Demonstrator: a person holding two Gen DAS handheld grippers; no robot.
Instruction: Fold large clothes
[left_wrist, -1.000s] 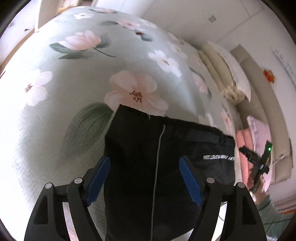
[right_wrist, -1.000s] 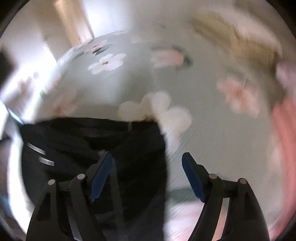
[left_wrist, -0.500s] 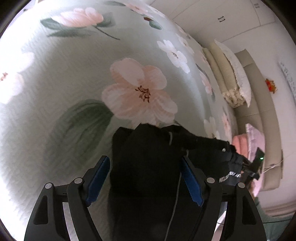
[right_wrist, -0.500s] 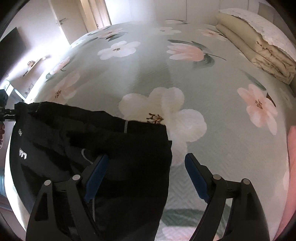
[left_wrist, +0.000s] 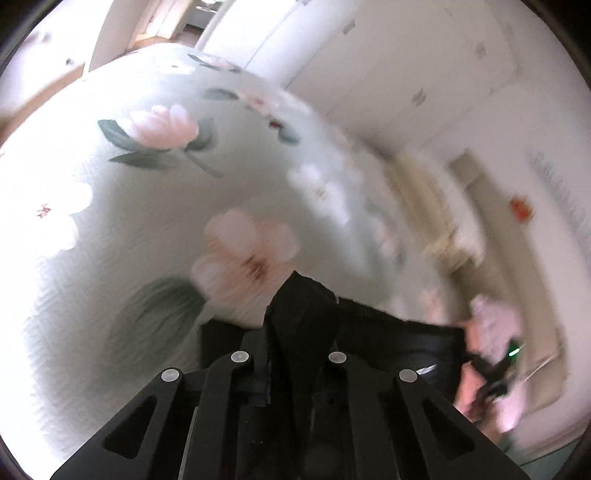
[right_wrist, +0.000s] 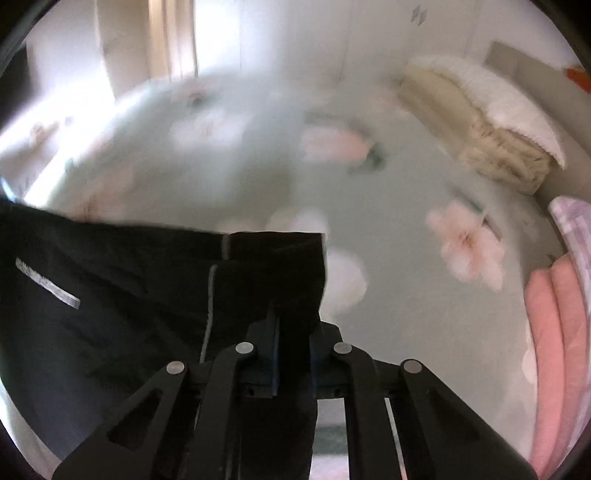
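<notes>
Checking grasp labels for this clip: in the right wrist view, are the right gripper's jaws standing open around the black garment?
No. The right gripper is shut on the black garment, its blue pads pinching a fold of the fabric.

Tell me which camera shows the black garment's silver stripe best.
Right wrist view: the silver stripe runs down the black garment, unobstructed. In the left wrist view, only a bunched fold and a blurred strip of garment show; no stripe is discernible.

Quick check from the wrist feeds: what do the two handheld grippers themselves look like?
Both match: the left gripper and the right gripper have matte black angular linkage arms with slot cutouts and round silver pivot pins. The right one shows blue pads. No cables or sleeves are clearly visible.
</notes>
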